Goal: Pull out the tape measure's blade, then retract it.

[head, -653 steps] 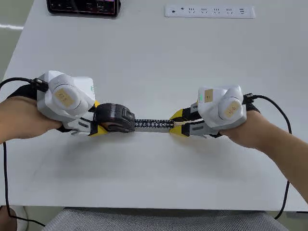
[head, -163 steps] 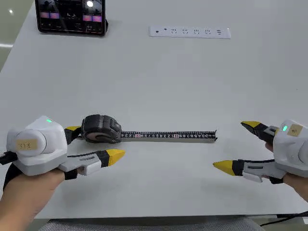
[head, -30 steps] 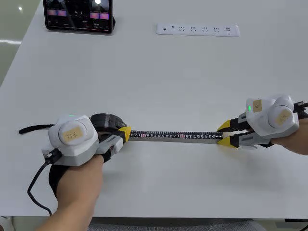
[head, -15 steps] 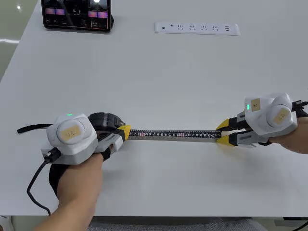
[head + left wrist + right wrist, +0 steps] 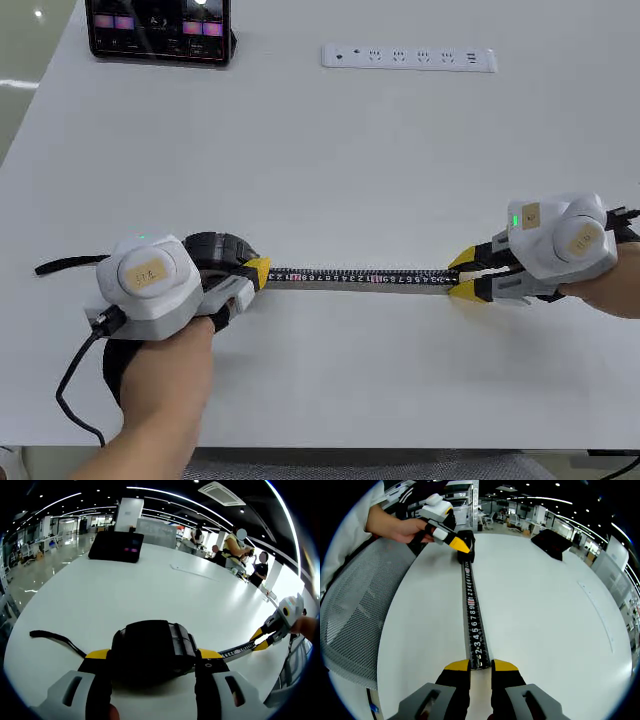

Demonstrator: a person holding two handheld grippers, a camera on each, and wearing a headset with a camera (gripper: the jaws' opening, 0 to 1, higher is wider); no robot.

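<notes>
Left gripper [image 5: 250, 281] is clamping the tape measure [image 5: 215, 248]; right gripper [image 5: 463, 276] is pinching the blade [image 5: 360, 277] end, stretched over the table [image 5: 330, 150].

The tape measure case [image 5: 152, 647] was black, and its blade [image 5: 472, 615] was black with white numerals and one reddish mark, though the finer graduations were too small to confirm. The left gripper [image 5: 246, 282] and right gripper [image 5: 460, 276] had white bodies, black jaws and yellow tips. The table [image 5: 350, 150] and power strip [image 5: 408, 57] were white.
</notes>
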